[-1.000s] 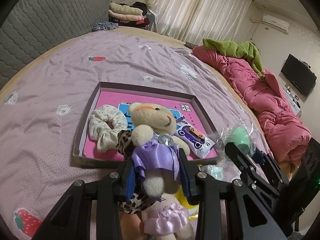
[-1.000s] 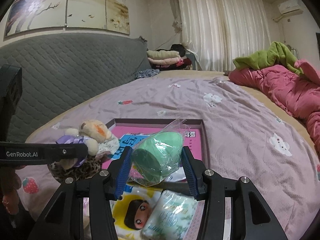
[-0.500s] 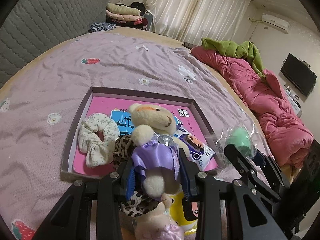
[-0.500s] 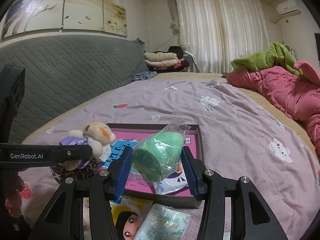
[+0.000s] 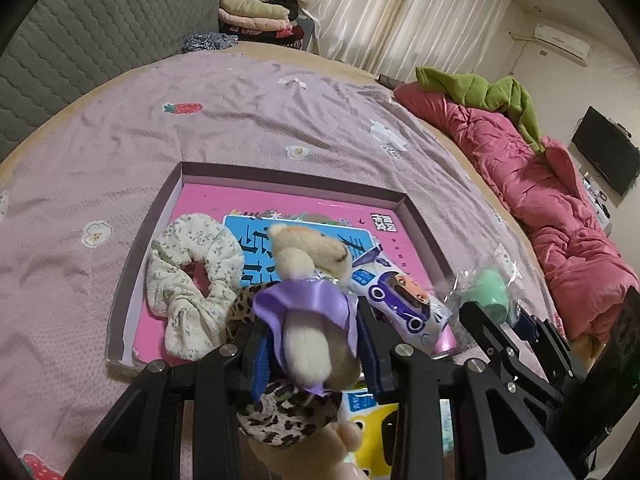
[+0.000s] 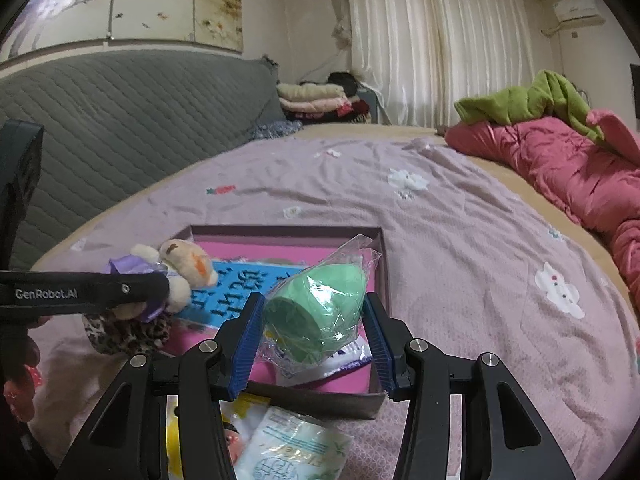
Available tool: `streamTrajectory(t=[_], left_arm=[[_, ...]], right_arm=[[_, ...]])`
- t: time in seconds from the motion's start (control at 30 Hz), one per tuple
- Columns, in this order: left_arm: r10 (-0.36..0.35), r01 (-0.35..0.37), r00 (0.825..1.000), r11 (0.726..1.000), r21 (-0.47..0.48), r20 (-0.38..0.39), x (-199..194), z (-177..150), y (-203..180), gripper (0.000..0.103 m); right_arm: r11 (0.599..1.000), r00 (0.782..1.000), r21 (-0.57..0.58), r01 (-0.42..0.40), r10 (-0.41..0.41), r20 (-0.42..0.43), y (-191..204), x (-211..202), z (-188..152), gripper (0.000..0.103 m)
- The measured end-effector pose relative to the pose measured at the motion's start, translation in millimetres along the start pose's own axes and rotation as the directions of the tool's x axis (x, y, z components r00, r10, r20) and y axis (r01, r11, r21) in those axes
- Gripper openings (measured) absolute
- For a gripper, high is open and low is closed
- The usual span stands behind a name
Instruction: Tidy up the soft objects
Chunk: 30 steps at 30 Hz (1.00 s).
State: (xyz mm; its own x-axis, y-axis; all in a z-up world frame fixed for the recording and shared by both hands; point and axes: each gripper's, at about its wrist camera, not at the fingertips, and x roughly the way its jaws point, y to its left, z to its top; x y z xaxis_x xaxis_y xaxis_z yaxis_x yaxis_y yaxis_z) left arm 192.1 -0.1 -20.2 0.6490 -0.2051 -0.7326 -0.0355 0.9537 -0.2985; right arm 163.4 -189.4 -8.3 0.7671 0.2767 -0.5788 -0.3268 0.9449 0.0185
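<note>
Above the pink tray (image 5: 148, 240), left fingers (image 5: 264, 354) clamp a purple-dressed cream teddy (image 5: 308, 280), right fingers (image 6: 250, 336) a bagged green sponge (image 6: 320, 312).

My right gripper (image 6: 314, 330) clamps the green sponge in its clear bag (image 6: 318, 314) over the pink tray (image 6: 378, 264). At nine o'clock, my left gripper (image 6: 160, 284) holds the teddy bear (image 6: 186, 266).

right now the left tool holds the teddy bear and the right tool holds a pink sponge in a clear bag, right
Not quite: the sponge is green, not pink, as the right wrist view shows. The rest holds: the left tool grips the teddy bear, and the right tool grips the sponge in its clear bag.
</note>
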Motion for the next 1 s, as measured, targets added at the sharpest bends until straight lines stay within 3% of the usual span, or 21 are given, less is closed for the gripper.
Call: streamTrajectory(t=[0.57, 1.0], left_arm=[[0.031, -0.031, 0.997, 1.000, 0.002, -0.077, 31, -2, 0, 0.037], [0.037, -0.035, 0.992, 0.999, 0.025, -0.122, 40, -5, -6, 0.037]], right_arm=[[1.000, 0.997, 0.001, -0.002, 0.002, -0.075, -4, 17, -8, 0.051], [0.997, 0.995, -0.049, 0.059, -0.062, -0.083, -2, 22, -11, 0.052]])
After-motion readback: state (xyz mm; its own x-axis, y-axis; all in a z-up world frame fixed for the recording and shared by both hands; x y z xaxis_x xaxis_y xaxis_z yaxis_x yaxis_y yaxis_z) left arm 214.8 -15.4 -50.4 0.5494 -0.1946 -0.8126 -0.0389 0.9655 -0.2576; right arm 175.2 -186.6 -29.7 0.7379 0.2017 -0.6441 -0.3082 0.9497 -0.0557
